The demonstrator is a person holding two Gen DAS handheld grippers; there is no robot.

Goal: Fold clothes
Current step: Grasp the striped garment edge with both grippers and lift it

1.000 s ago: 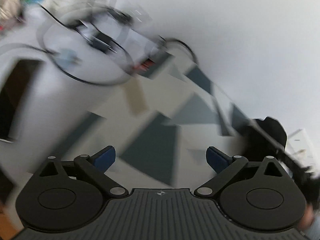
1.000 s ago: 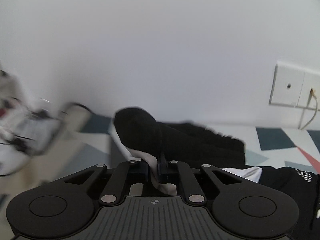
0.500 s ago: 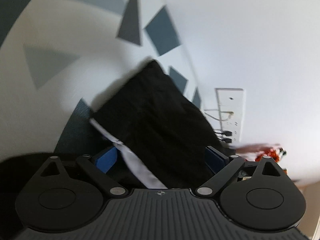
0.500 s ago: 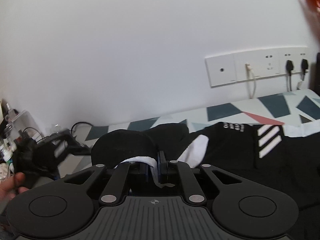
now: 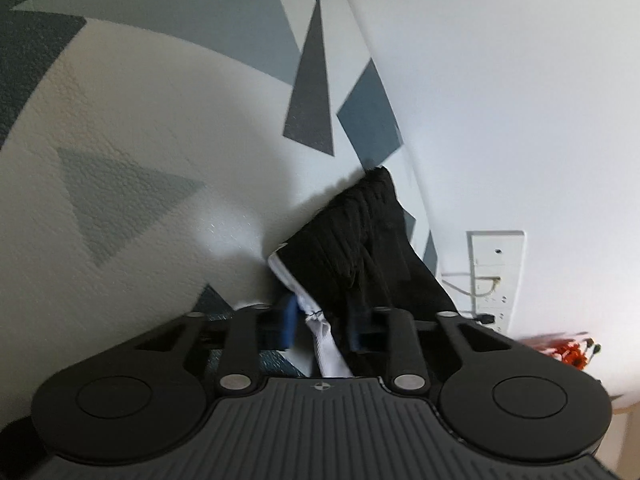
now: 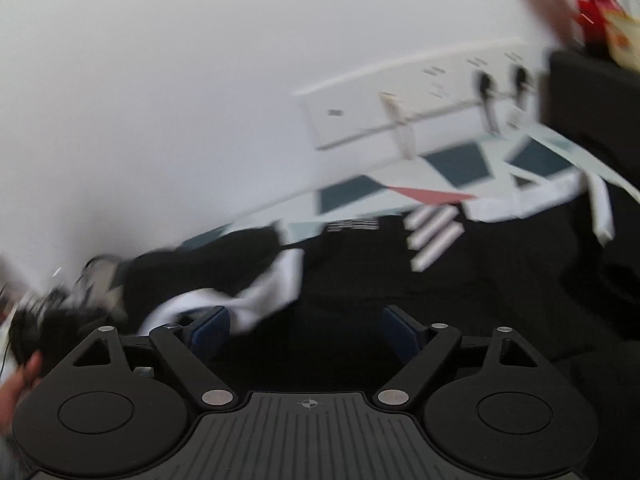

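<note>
two grippers, one hold on the cloth

two grippers are in play, and only one has fabric. my left gripper [image 5: 322,330] is pressed in on the black garment [image 5: 372,240] at its white-trimmed edge, blue pads on either side of the cloth. from there the garment runs out along the patterned counter [image 5: 140,120] toward the white wall [image 5: 500,80], where a socket panel [image 5: 496,268] sits. my right gripper [image 6: 306,326] is spread wide with nothing between the pads, hovering low over the garment's black body near its white stripes [image 6: 434,236]; the right view is smeared, so i read its position loosely.

the garment lies spread and rumpled across the counter, with white parts twisted in at the left of the right view. i can't tell which fold this is, or how many are in.

risks as i judge them:
- the left pinch sits at the very hem, so a sharp tug could slip the cloth out.
- that pinch may hold more than one layer; if so, the fold would drag crooked.
- pulling with only one side held could bunch the loose side rather than lay it flat.
- the plugged cables by the wall are near the garment's far end and could snag it.
</note>
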